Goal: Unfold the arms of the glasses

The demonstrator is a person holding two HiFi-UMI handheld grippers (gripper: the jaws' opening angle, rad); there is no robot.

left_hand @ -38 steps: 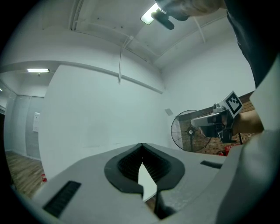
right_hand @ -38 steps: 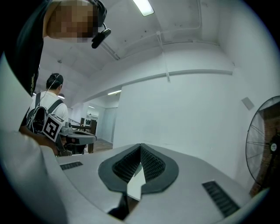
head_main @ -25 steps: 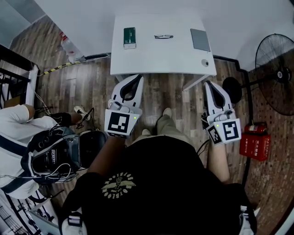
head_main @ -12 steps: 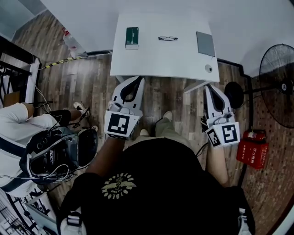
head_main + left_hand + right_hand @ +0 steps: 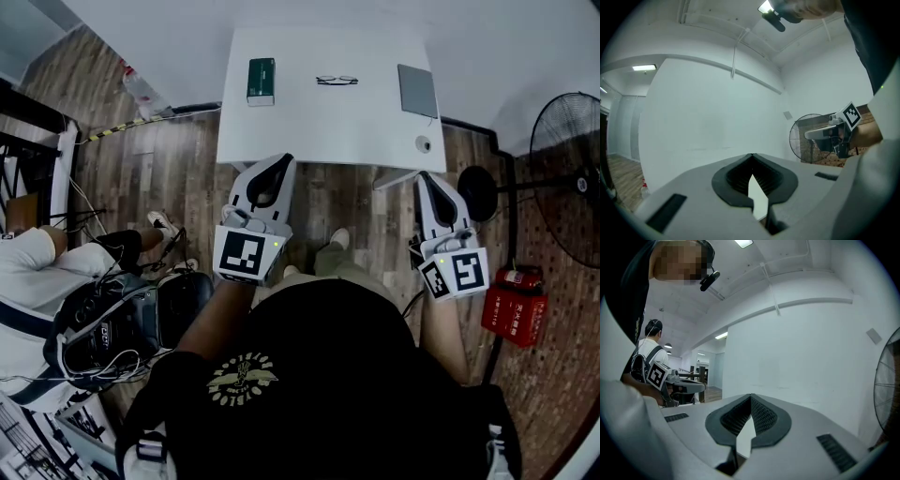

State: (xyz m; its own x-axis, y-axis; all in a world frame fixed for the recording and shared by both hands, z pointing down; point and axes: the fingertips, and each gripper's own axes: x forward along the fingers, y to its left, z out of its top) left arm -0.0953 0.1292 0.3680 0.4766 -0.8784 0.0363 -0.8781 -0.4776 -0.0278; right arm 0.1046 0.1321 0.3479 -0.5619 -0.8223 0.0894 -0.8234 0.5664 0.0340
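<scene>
Left gripper [image 5: 284, 159] and right gripper [image 5: 422, 175] advanced to the white table [image 5: 319, 131] edge, jaws closed, empty (glasses [image 5: 337, 81] well ahead).

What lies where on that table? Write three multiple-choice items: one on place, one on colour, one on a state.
1. The thin dark-framed glasses lie:
A. between the small rectangular box and the flat grey rectangular pad
B. on the floor
C. in a gripper

2. That box is:
A. red
B. green
C. yellow

3. The left gripper is:
A. wide open
B. clamped on the glasses
C. shut, empty

Key:
1. A, they rest mid-way along the white table.
2. B, its top is dark green.
3. C, the left gripper view shows the jaws together with nothing between them.
</scene>
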